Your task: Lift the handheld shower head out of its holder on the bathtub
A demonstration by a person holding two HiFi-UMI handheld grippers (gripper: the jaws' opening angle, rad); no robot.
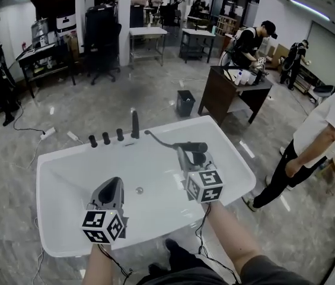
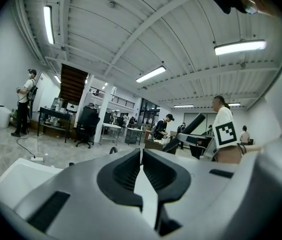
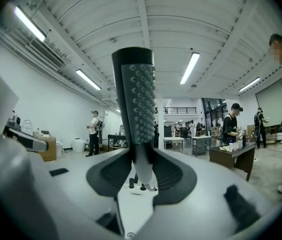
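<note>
A white bathtub fills the middle of the head view, with three black taps and a spout on its far rim. My right gripper is shut on the handle of the black shower head, which it holds in the air over the tub. A thin hose runs back toward the rim. In the right gripper view the shower head stands up between the jaws of my right gripper, nozzle face showing. My left gripper hovers over the basin, shut and empty.
A black bin and a brown desk stand beyond the tub. A person in a white shirt stands close at the right. Cables and a power strip lie on the floor at left. The drain is in the basin.
</note>
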